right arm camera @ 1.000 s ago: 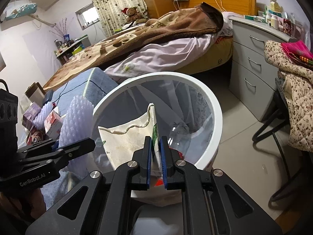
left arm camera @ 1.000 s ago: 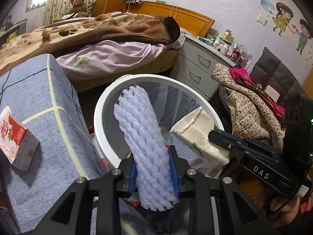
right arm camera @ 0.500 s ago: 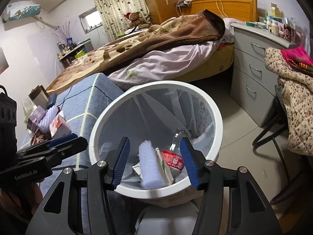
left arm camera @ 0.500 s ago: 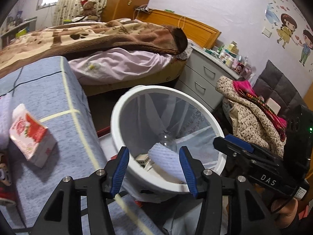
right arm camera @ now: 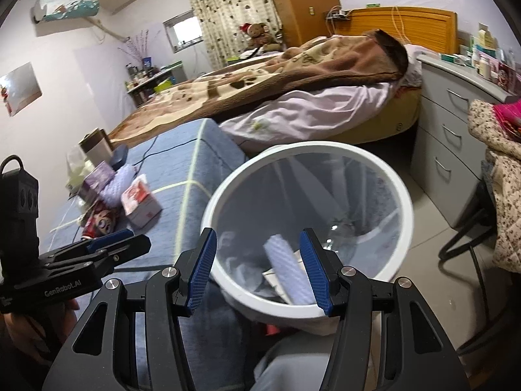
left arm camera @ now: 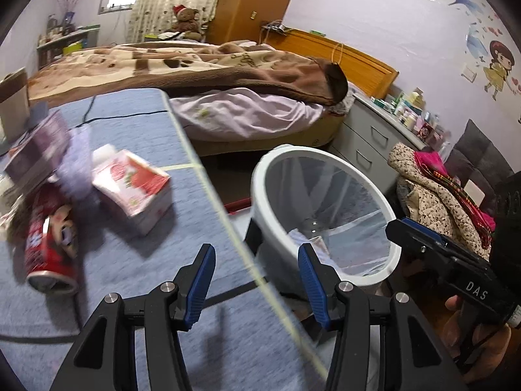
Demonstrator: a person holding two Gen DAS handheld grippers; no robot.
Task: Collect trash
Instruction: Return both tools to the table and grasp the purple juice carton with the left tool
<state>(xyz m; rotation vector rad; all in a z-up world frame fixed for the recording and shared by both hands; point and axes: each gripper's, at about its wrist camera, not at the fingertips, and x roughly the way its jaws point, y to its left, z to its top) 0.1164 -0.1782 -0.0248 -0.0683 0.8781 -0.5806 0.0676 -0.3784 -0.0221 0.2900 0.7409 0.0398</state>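
A white bin [right arm camera: 407, 202] lined with a clear bag stands beside the blue-covered table [left arm camera: 136, 319]. A white foam net sleeve [right arm camera: 286, 267] lies inside it on other scraps. My right gripper [right arm camera: 258, 238] hangs open over the bin's near rim, with nothing between its fingers. My left gripper [left arm camera: 255, 254] is open and bare above the table's edge, with the bin [left arm camera: 260, 176] to its right. On the table lie a red-and-white carton [left arm camera: 130, 185], a red can [left arm camera: 49, 247], a purple foam net [left arm camera: 76, 163] and a purple box [left arm camera: 35, 153].
A bed with a brown blanket [left arm camera: 228, 65] runs behind the table and bin. Grey drawers [right arm camera: 449, 137] stand at the right, with a chair draped in clothes [left arm camera: 433, 189] beside them. A cable [left arm camera: 107, 117] crosses the table.
Both grippers opened. The foam sleeve left my left gripper and the paper bag left my right; both dropped into the bin. My left gripper swung left over the table.
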